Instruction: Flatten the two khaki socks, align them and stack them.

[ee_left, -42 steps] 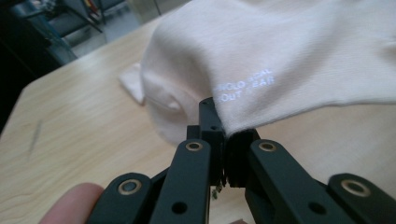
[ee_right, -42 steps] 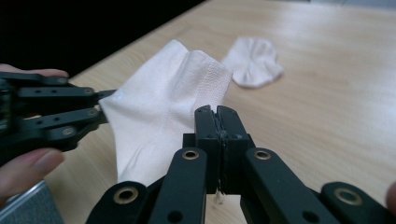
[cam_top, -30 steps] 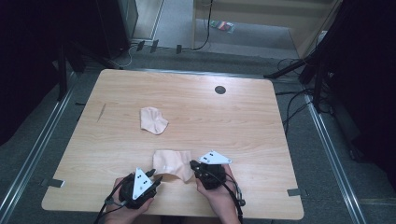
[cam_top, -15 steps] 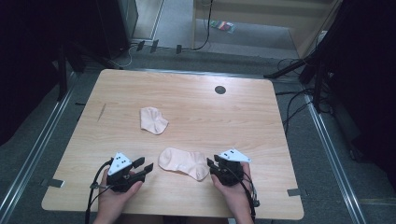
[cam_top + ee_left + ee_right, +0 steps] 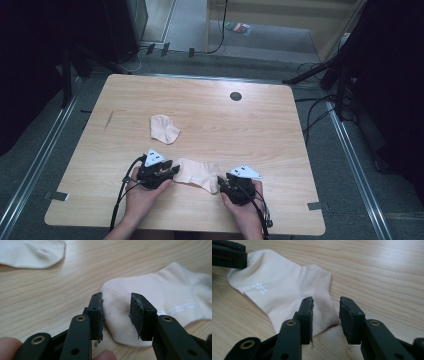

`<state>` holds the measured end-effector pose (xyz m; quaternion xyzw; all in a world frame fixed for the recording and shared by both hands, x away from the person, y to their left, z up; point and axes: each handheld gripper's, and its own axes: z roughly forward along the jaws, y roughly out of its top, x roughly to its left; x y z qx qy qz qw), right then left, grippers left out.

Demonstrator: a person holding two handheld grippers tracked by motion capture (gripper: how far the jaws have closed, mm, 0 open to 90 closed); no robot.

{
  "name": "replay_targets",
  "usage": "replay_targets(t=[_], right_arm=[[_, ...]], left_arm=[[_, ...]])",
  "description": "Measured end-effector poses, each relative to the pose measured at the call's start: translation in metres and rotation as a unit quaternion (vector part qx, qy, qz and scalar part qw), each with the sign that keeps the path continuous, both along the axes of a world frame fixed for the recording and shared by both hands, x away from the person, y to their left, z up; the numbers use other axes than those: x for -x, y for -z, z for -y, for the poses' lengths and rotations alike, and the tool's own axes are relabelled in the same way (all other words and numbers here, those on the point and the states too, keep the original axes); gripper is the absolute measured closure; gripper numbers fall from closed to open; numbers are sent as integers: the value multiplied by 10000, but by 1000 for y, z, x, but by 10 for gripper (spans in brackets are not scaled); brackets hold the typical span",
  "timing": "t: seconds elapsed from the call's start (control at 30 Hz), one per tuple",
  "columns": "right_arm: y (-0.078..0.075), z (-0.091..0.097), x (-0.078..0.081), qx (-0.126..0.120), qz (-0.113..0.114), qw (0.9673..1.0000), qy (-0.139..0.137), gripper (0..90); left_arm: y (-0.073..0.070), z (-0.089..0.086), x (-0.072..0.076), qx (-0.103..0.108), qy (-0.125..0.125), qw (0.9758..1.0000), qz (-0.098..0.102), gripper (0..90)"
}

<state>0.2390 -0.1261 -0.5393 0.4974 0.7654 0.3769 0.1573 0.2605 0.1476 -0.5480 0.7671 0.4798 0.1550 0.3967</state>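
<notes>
Two grippers sit at the near edge of the wooden table (image 5: 280, 130), one at each end of a flat, pale peach sock (image 5: 200, 173). Both forearms are cut off by the bottom of the high view, and the hands cover most of each gripper's body.

In the left gripper view, the left gripper (image 5: 116, 312) holds its black jaws apart around the sock's rounded toe end; they have just been closing, yet the worn, ragged pads do not press the cloth. Whether the jaw tips rest on the fabric is hard to tell.

In the right gripper view, the right gripper (image 5: 326, 315) stands over the ribbed cuff, jaws parted with a clear gap, the cuff's corner lying between them and not pinched. A small white mark on the knit is too fine to read.

Farther out, well apart from the first, a second sock (image 5: 163, 128) lies crumpled, of the same soft fabric. Beyond it a small dark round hole (image 5: 235, 96) sits in the light, grained tabletop.
</notes>
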Motion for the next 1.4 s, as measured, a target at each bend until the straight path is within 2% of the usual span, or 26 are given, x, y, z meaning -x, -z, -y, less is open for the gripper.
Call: replay_targets(t=[0.03, 0.07, 0.1, 0.17, 0.2, 0.3, 0.33, 0.4, 0.43, 0.5, 0.63, 0.7, 0.83, 0.9, 0.93, 0.97, 1.0, 1.07, 1.1, 1.13, 1.17, 1.2, 1.23, 1.27, 1.3, 1.4], right_arm=[[1, -2, 0, 51, 33, 10000, 5, 671], [1, -2, 0, 51, 33, 10000, 5, 671], [4, -6, 0, 275, 59, 9996, -90, 749], [6, -7, 1, 290, 103, 9993, -191, 828], [6, -7, 1, 263, 83, 9994, -208, 853], [4, -7, 1, 276, 134, 9993, -215, 873], [2, -7, 2, 289, 179, 9992, -222, 876], [-8, -6, 5, 260, 288, 9988, -290, 880], [-12, -6, 6, 244, 325, 9986, -324, 881], [-15, -5, 7, 255, 358, 9984, -350, 881], [-25, -4, 10, 248, 345, 9980, -477, 883], [-29, -4, 15, 326, 322, 9972, -597, 884], [-28, 2, 22, 423, 259, 9964, -681, 888], [-22, 3, 20, 434, 178, 9967, -660, 888], [-15, 4, 16, 331, 109, 9973, -645, 884], [-12, 4, 15, 256, 108, 9971, -715, 877], [-10, 3, 14, 146, 99, 9964, -824, 832], [-8, 1, 13, 153, 201, 9965, -803, 540], [-8, 1, 13, 153, 201, 9965, -803, 540], [-8, 2, 12, 153, 229, 9968, -747, 452], [-10, 5, 11, 62, 242, 9974, -673, 374], [-13, 10, 10, -49, 301, 9983, -500, 258], [-13, 10, 10, -49, 301, 9983, -500, 258], [-18, 16, 10, -104, 421, 9987, -276, 174], [-18, 16, 10, -104, 421, 9987, -276, 174], [-24, 27, 10, -240, 641, 9976, 56, 74]], left_arm=[[0, 0, 0, 0, 0, 10000, 0, 655], [1, 2, 1, -111, 1, 9999, -4, 655], [2, 4, 2, -289, -63, 9995, 49, 747], [1, 1, 2, -250, -8, 9997, 39, 869], [0, 0, 3, -293, 7, 9996, 50, 884], [-1, -4, 7, -263, 12, 9996, 101, 892], [-3, -9, 12, -222, -5, 9996, 151, 894], [-9, -19, 27, -9, -120, 9996, 267, 895], [-9, -19, 27, -9, -120, 9996, 267, 896], [-12, -24, 42, 82, -148, 9993, 339, 896], [-15, -29, 66, 61, -148, 9990, 428, 897], [-16, -31, 74, 75, -189, 9988, 452, 898], [-9, -32, 87, -103, -171, 9985, 500, 900], [-2, -31, 88, -39, -178, 9991, 389, 900], [3, -27, 89, -25, -97, 9992, 382, 896], [2, -25, 91, -69, -126, 9986, 503, 891], [0, -26, 92, 53, -162, 9980, 601, 866], [-1, -28, 90, 246, -298, 9977, 560, 621], [-1, -28, 90, 246, -298, 9977, 560, 521], [-1, -31, 89, 369, -315, 9975, 519, 521], [-2, -33, 89, 441, -399, 9969, 521, 461], [-2, -37, 86, 490, -496, 9961, 541, 410], [-2, -37, 86, 490, -496, 9961, 541, 397], [-4, -42, 82, 567, -568, 9953, 541, 382], [-4, -42, 82, 567, -568, 9953, 541, 368], [-9, -50, 73, 629, -706, 9935, 632, 353]])
